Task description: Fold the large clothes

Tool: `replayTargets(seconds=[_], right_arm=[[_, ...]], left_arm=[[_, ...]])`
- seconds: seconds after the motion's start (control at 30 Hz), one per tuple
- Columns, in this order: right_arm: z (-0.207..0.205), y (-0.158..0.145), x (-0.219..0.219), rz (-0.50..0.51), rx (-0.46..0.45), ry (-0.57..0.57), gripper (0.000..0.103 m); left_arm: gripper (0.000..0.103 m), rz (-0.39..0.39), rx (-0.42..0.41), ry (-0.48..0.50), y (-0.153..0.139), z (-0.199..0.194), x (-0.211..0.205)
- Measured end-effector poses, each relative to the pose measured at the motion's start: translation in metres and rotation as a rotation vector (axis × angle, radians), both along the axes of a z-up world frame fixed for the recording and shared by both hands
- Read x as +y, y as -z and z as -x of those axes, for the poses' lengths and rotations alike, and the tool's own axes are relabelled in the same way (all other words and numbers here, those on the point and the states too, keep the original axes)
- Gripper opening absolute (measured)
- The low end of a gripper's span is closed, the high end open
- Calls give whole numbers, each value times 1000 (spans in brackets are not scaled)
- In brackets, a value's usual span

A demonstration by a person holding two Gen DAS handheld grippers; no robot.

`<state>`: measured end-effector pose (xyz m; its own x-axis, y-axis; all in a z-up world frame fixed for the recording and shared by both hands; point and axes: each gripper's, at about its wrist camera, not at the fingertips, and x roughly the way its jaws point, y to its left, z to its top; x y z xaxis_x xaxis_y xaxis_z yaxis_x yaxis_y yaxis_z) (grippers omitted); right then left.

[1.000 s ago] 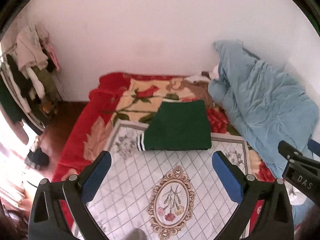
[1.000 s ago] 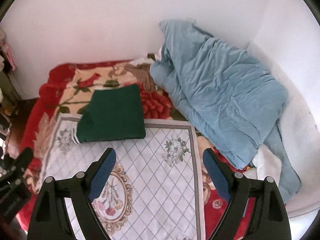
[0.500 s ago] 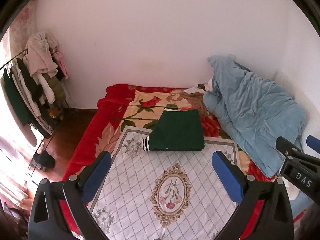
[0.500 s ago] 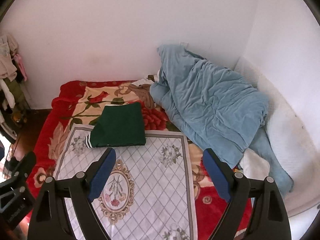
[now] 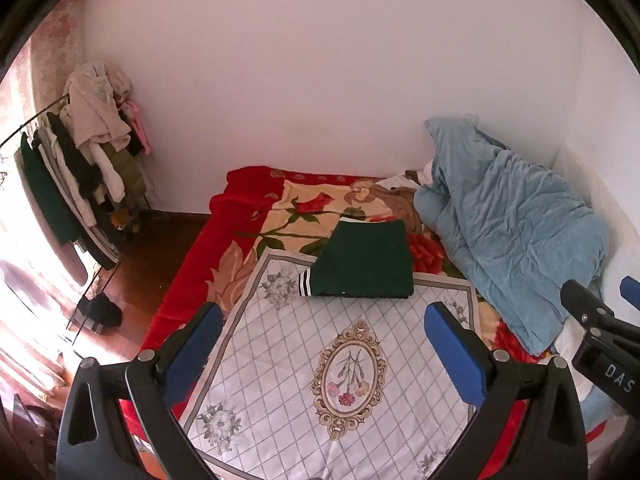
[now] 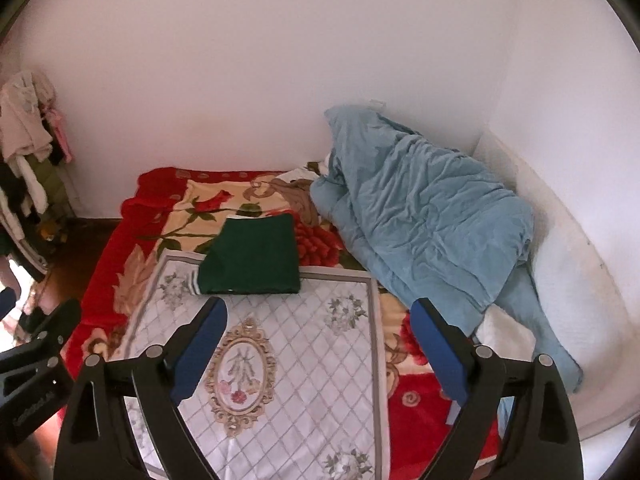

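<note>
Green garment [image 5: 362, 258], with striped cuff or hem showing at its left edge, lies folded into a compact rectangle on the bed [image 5: 188, 280], straddling the far border of the white diamond-patterned sheet [image 5: 280, 344] and the red floral blanket [image 5: 312, 208]. Judgement: the fold of this piece looks finished; the step in hand is the pull-away after release. Left hand-held gripper [image 5: 322, 342] is released, blue pads spread, nothing between them. Right hand-held gripper [image 6: 318, 338] likewise released; its jaws have just been opening a little further, with only sheet visible in the gap. Both sit well apart from the garment, nearer the camera. Next move, as I read it, calls for fetching another large item, since none lies loose on the sheet. Count: one folded green garment, one patterned sheet, one floral blanket, one crumpled blue duvet [image 6: 432, 208] against the right wall, one clothes rack [image 5: 80, 168] holding several hung items, two grippers.
</note>
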<state>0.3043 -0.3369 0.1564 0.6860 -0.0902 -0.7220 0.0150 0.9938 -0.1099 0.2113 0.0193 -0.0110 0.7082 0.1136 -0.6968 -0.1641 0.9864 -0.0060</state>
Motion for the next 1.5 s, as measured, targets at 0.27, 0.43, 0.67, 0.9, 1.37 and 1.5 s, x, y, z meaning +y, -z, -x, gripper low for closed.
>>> replayTargets(seconds=[0.27,0.43,0.67,0.9,1.37,1.5], right_arm=[[9,-11,3,15,-22,-14,97],[12,-11,2,12,-23,-18,98],[16,-11,-1,10,-21,-19,98],[13,-13,1,7,-19,-22,98],[23,-9,-5,-5,-15,-20,98],[27,-10,-8,-10,-19,-15,98]], left_arm=[[103,0,-29,-5,-8,9,2],[103,-4,-35,-6,-11,11,2],[103,-3,-38,-9,-12,12,1],[103,-7,-46,-10,-17,15,-1],[103,-15,-43,-14,-20,14,0],[103,-16,-43,-15,-20,14,-1]])
